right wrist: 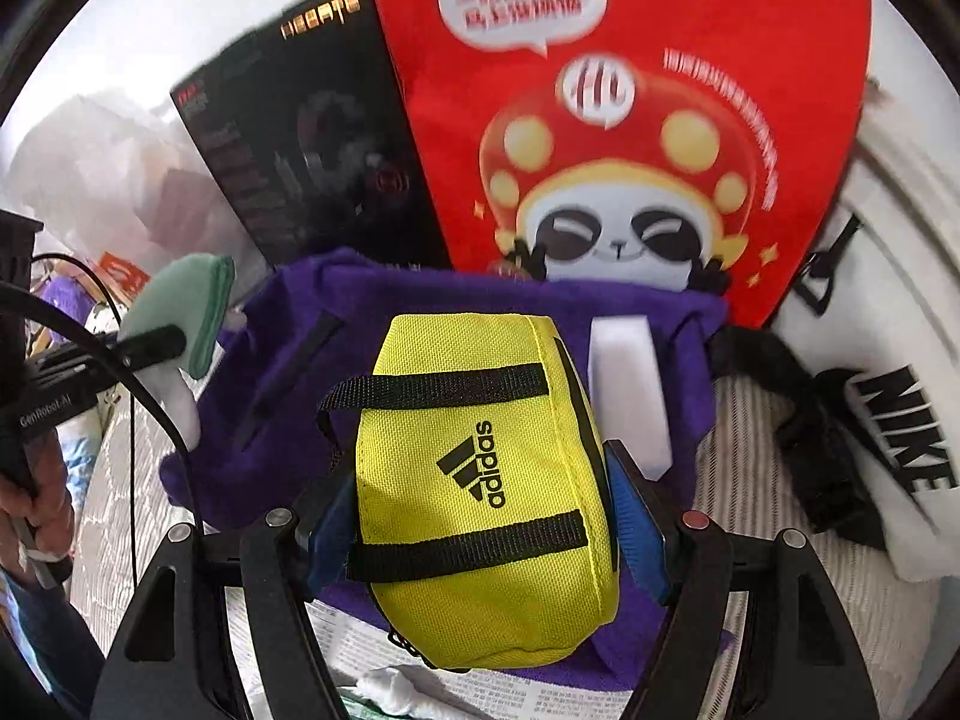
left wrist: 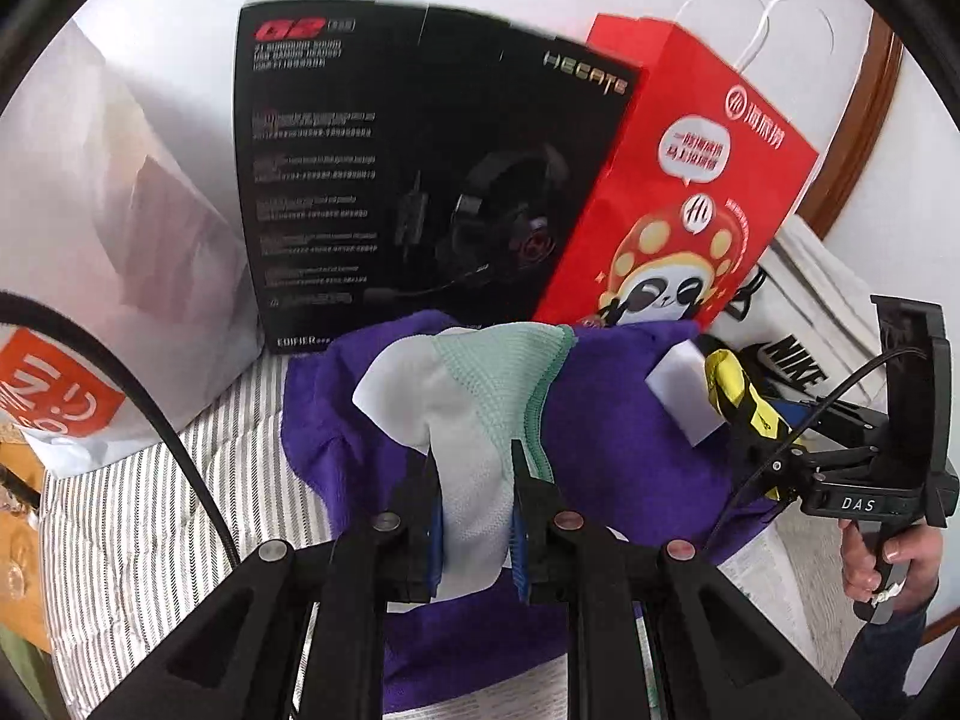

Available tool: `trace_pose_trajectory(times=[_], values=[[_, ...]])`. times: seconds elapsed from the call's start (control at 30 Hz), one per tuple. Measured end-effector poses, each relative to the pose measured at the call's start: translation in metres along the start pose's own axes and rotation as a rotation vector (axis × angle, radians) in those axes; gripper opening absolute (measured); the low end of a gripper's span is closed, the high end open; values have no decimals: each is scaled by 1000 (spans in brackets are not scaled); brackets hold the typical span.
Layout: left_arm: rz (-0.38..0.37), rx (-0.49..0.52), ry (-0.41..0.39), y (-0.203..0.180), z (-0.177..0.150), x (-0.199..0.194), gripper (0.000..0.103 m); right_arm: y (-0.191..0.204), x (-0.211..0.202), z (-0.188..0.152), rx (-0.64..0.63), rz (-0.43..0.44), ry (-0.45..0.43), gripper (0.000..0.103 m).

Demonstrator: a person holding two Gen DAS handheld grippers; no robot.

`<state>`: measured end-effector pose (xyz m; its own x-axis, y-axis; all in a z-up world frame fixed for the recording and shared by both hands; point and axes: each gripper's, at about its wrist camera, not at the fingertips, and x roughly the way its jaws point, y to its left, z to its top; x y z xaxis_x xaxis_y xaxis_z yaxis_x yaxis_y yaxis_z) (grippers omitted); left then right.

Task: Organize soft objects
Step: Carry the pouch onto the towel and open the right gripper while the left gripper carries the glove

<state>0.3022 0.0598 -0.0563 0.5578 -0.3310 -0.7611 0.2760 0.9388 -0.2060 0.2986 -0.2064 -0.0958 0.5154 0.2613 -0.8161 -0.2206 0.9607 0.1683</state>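
Pinching a white-and-green sock (left wrist: 474, 438) narrowly, the left gripper (left wrist: 474, 480) holds it over the purple cloth (left wrist: 606, 438); the right gripper (right wrist: 480, 516) clamps a yellow pouch (right wrist: 480, 480) wide. Beyond stand the black box (left wrist: 420, 168) and red bag (left wrist: 678, 180) (leaning): a swing too far could topple either.

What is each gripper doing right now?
Left gripper: closed on the white and green sock.
Right gripper: closed on the yellow pouch.
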Motion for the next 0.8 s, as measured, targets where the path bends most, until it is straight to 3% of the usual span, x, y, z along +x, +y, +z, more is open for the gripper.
trace_pose_trajectory(times=[0.37,0.5,0.8], values=[[6,-19,40,7,-4,18,16,-11,35,-15,-37,-22,123,74],[1,-19,52,8,-5,22,16,-18,46,-17,-40,-71,137,74],[-4,9,76,-1,-5,31,17,-13,63,-20,-85,-85,146,74]])
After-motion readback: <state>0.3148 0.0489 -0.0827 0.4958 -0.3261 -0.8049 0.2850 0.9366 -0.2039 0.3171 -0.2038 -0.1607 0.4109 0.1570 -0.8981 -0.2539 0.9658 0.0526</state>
